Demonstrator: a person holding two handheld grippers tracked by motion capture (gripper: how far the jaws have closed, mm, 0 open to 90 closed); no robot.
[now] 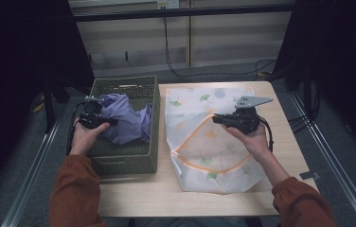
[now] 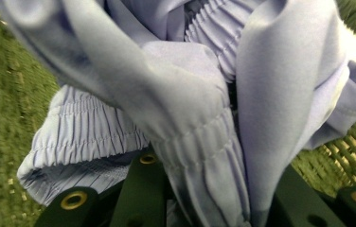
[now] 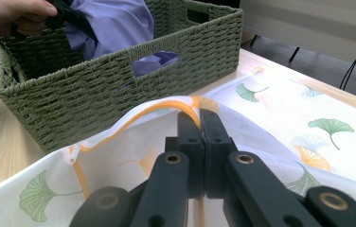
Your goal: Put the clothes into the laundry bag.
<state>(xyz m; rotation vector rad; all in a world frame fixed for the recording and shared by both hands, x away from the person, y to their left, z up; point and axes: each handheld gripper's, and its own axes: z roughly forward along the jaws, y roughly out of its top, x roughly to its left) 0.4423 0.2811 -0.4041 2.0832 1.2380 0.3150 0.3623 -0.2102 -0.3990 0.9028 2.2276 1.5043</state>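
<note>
A lavender garment [image 1: 128, 119] with a gathered elastic band [image 2: 200, 142] hangs partly lifted over the green woven basket [image 1: 148, 90]. My left gripper [image 1: 111, 121] is shut on the garment's cloth [image 2: 214, 189], which bunches between the jaws. A white mesh laundry bag [image 1: 214, 142] printed with ginkgo leaves lies flat on the table beside the basket. Its orange-trimmed opening [image 1: 200, 124] is raised at one point. My right gripper [image 1: 217, 119] is shut on that orange rim [image 3: 192, 105] and holds the mouth up. The garment [image 3: 114, 23] and the other hand show beyond the basket [image 3: 119, 90].
The light wooden table [image 1: 166, 194] carries the basket at left and the bag at centre right. Dark curtains hang on both sides. Cables run across the floor behind the table. Metal rails edge the table on both sides.
</note>
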